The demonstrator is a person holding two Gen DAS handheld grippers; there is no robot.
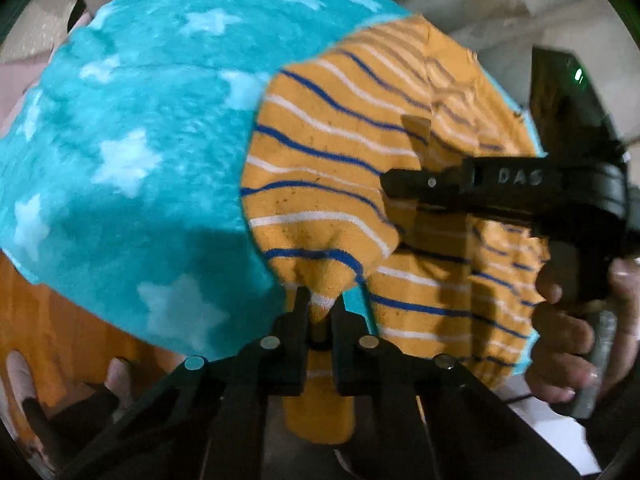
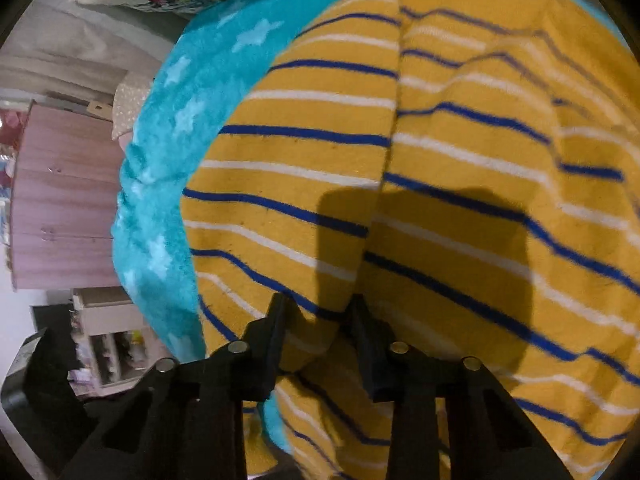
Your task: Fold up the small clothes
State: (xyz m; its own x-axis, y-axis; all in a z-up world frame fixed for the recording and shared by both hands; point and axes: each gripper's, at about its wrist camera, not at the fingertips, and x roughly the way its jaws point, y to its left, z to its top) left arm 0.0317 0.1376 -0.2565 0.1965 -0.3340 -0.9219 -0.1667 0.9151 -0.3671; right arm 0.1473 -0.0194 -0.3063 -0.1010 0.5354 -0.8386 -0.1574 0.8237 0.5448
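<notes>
Left wrist view: the left gripper (image 1: 320,304) pinches a bunched edge of the orange striped cloth (image 1: 332,168), which lies on a teal star blanket (image 1: 132,152). The right gripper (image 2: 320,316) squeezes another fold of that cloth.

A fold of the striped garment (image 1: 320,200) is pinched between the fingers of the left gripper (image 1: 323,312) at six o'clock. The star-patterned blanket (image 1: 132,152) is spread beneath it, toward nine o'clock. The right gripper (image 1: 404,184) is closed on the garment at three o'clock. A cabinet (image 2: 60,196) is seen at nine o'clock behind the blanket in the right wrist view.
</notes>
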